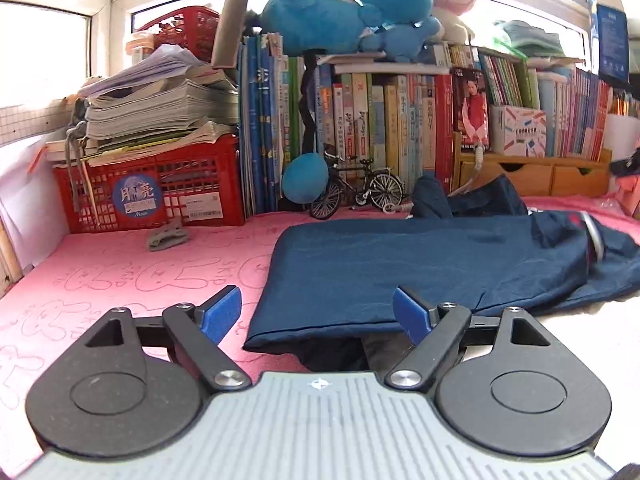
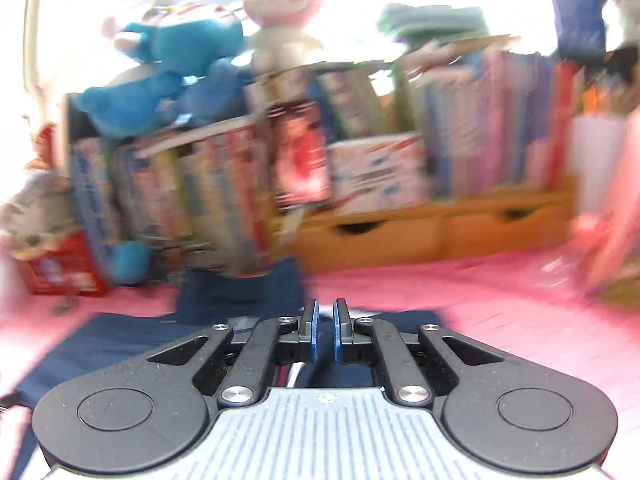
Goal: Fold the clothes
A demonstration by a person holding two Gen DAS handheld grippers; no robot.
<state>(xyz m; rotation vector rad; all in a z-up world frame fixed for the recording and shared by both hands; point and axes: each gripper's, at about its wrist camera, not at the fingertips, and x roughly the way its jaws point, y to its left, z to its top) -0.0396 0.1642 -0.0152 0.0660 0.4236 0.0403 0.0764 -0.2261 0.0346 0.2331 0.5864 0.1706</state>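
A navy blue garment [image 1: 420, 264] lies spread on the pink sheet [image 1: 140, 272], with a folded edge near me and a grey-striped part at its right end. My left gripper [image 1: 318, 312] is open wide and hovers low over the garment's near left corner, with nothing between its blue pads [image 1: 220, 314]. The right wrist view is blurred by motion. There my right gripper [image 2: 324, 330] is shut down to a narrow slit, with no cloth showing between its pads. It hangs over the navy garment [image 2: 120, 344], part of which [image 2: 240, 288] rises toward the books.
A red crate [image 1: 152, 188] with stacked papers stands at the back left. Rows of books [image 1: 380, 128], a model bicycle [image 1: 356, 192], plush toys [image 1: 344, 8] and a wooden drawer unit [image 1: 536, 172] line the back. A small grey cloth [image 1: 168, 238] lies on the sheet.
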